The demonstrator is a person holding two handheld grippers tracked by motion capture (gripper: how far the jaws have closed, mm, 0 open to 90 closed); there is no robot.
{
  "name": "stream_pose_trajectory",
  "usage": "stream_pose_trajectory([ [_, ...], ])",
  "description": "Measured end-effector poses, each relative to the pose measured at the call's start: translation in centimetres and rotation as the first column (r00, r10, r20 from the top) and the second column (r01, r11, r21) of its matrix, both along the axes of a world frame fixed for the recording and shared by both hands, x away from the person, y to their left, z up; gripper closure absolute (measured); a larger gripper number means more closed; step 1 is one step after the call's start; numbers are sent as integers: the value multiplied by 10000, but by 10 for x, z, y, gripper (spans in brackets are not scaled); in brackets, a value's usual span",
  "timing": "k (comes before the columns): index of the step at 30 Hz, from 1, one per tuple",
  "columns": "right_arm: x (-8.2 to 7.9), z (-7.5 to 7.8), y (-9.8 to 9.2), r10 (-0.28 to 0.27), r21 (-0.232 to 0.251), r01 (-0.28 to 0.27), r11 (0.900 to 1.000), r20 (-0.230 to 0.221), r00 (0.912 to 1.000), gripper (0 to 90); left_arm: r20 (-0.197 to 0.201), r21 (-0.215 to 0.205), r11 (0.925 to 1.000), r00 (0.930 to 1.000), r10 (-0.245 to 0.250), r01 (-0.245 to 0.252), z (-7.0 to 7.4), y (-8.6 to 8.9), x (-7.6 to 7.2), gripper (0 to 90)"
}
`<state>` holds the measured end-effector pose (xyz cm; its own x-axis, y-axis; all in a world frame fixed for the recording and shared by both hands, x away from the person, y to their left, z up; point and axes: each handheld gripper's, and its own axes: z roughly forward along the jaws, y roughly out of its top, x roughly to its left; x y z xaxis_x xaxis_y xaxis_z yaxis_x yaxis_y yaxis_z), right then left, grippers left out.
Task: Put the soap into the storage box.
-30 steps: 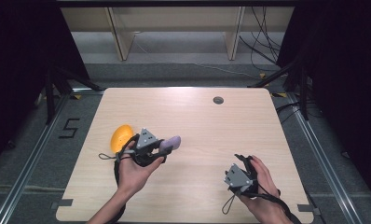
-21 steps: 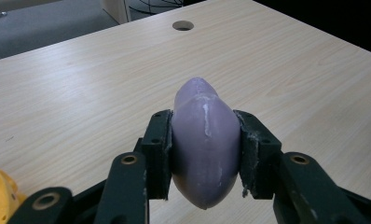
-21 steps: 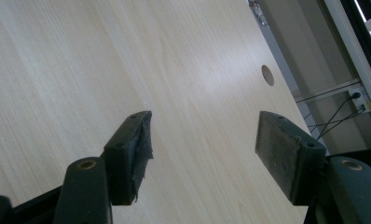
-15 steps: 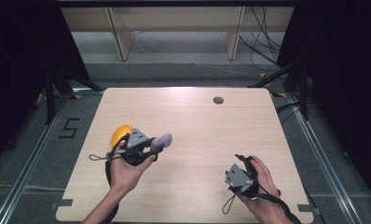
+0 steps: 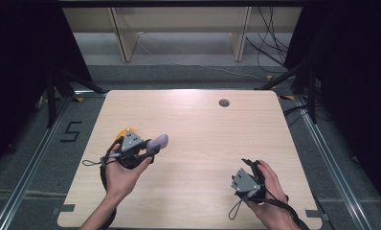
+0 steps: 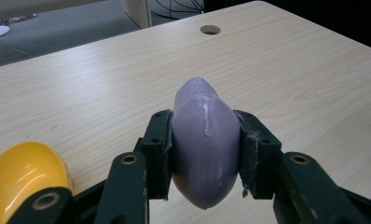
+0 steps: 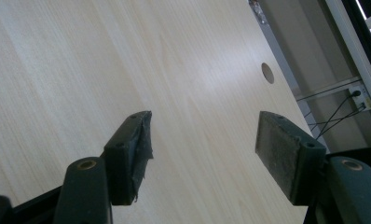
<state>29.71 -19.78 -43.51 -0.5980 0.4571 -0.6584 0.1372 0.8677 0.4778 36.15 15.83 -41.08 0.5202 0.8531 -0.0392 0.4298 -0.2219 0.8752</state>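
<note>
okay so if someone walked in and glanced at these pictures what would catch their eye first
Probably the pale purple object, rounded like a bar of soap, clamped between the pads of the left tool above the table's left side. Next, the glossy yellow-orange thing just behind that hand. The right tool hangs open over bare wood near the front right of the table.

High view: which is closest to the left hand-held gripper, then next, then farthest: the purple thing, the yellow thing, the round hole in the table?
1. Purple thing: clamped between the jaws of the left hand-held gripper.
2. Yellow thing: just behind the gripper, toward the table's left edge.
3. Round hole: far off, near the back right of the table.
</note>
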Motion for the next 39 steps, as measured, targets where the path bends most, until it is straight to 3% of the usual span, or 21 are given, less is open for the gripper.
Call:
stream_pose_trajectory([
  [3,1,0,0,145,-97,-144,9998,61,9999,366,50,29,9999,9999,121,-121,0,4,0,590],
  [7,-1,-2,1,-91,311,93,9995,-60,9999,366,112,-16,9997,9996,261,-261,0,9,1,590],
  [22,0,-2,1,-115,359,119,9993,-114,9999,366,161,-90,9967,9966,808,-807,-2,26,4,590],
  [39,0,-2,0,-91,360,95,9993,-119,9999,366,302,-160,9877,9873,1559,-1555,-4,45,6,590],
])
